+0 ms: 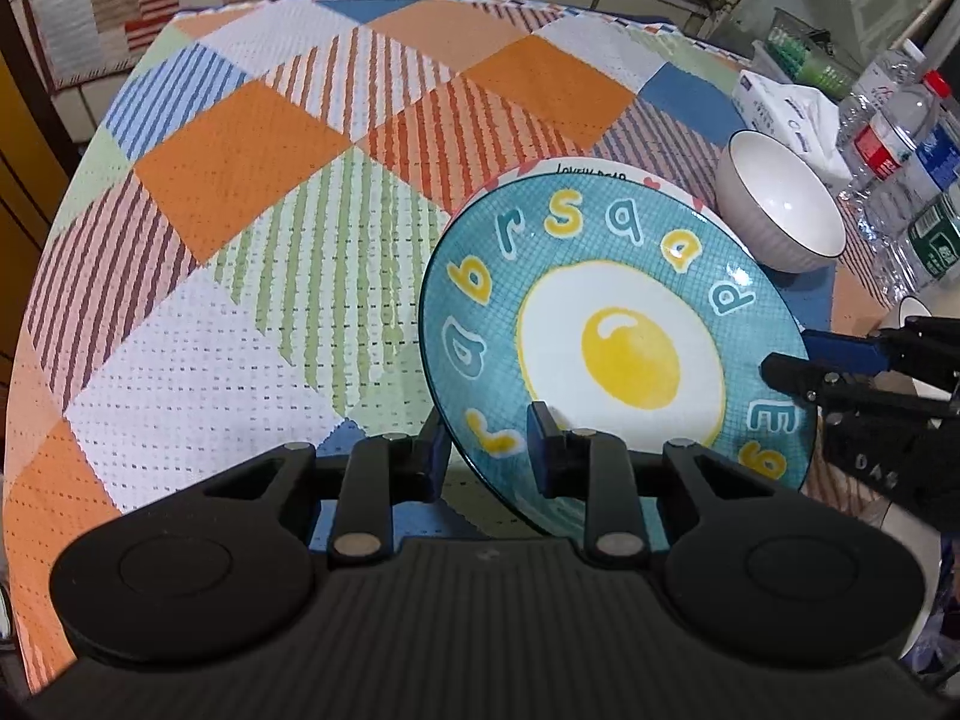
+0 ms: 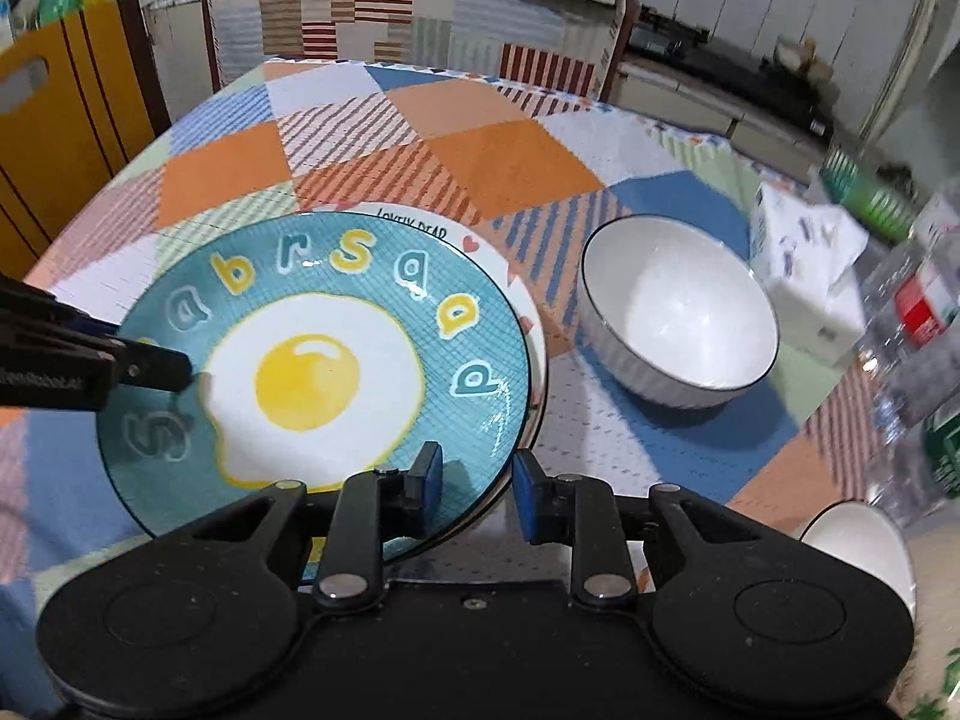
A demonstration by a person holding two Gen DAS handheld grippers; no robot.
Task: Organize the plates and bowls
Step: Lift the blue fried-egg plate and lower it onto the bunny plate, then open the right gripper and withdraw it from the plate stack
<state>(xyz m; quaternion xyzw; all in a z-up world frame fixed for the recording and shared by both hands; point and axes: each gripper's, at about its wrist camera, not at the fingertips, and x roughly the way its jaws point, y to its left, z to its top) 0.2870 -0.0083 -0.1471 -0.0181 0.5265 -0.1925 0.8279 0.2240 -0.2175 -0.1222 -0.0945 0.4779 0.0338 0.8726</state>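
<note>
A teal plate with a fried-egg picture and letters [image 1: 618, 354] [image 2: 312, 378] sits on a white plate with red hearts [image 1: 591, 169] [image 2: 480, 240]. My left gripper [image 1: 489, 450] straddles the teal plate's near rim, one pad below and one above. My right gripper [image 2: 477, 474] straddles the opposite rim the same way; it shows in the left wrist view [image 1: 792, 354]. The left gripper shows in the right wrist view [image 2: 162, 369]. A white ribbed bowl [image 1: 780, 204] [image 2: 678, 312] stands to the right of the plates.
The round table has a patchwork cloth [image 1: 288, 192] [image 2: 420, 138]. A tissue pack [image 1: 786, 114] [image 2: 804, 264], plastic bottles [image 1: 900, 138] [image 2: 924, 312] and a second white bowl [image 2: 858, 546] crowd the right side. A chair [image 2: 72, 114] stands at the left.
</note>
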